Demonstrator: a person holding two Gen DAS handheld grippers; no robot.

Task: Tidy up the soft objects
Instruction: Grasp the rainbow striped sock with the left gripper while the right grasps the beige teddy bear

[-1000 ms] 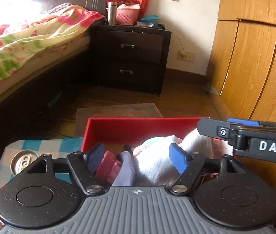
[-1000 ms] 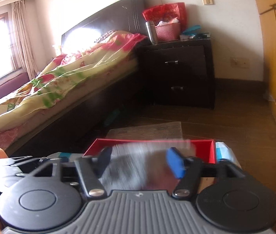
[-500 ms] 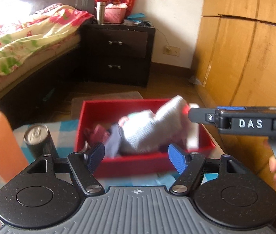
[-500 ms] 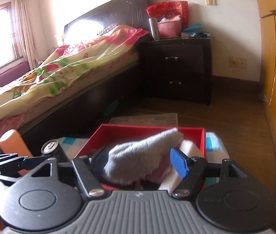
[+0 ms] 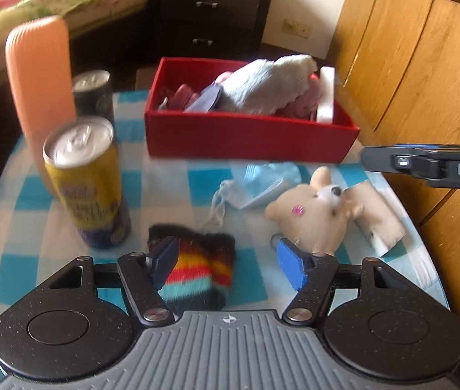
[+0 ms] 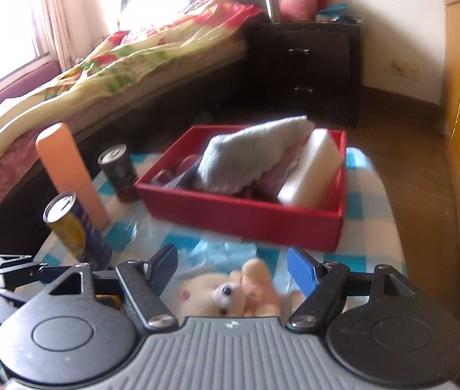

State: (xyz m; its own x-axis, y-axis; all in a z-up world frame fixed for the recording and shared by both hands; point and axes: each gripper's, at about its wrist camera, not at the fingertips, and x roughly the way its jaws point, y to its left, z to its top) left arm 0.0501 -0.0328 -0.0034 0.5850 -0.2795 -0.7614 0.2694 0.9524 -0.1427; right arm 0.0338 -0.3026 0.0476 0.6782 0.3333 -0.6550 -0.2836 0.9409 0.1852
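Both my tongs are spread wide and hold nothing. My left gripper (image 5: pixel 226 260) hangs low over the near edge of the checked tablecloth (image 5: pixel 171 182), with the rainbow-striped knitted sock (image 5: pixel 202 268) lying flat between its fingers, closer to the left one. My right gripper (image 6: pixel 232 268) sits above the cream plush bear (image 6: pixel 226 292), which lies on its back just right of the sock, with a crumpled blue face mask (image 5: pixel 262 182) just beyond it.

The red box (image 5: pixel 249 136) at the far side of the table already has a grey-white fluffy cloth (image 5: pixel 272 81), some pink and purple pieces and a white sponge block (image 6: pixel 311 169) leaning on its right wall, so I judge the sock, bear and mask are what is left to move.

For the sock, I should shift a little left so it sits centred, come straight down and pinch the thick middle, since a thin edge would slip out. The yellow can (image 5: pixel 86 182) stands close on the left, with a dark can (image 5: pixel 95 94) and an orange ribbed bottle (image 5: pixel 39 87) behind it, so I must not swing that way. For the bear I would close across the body, not an ear, and lift high enough to clear the box's near wall. The box is filling up; I would drop into its emptier left end.
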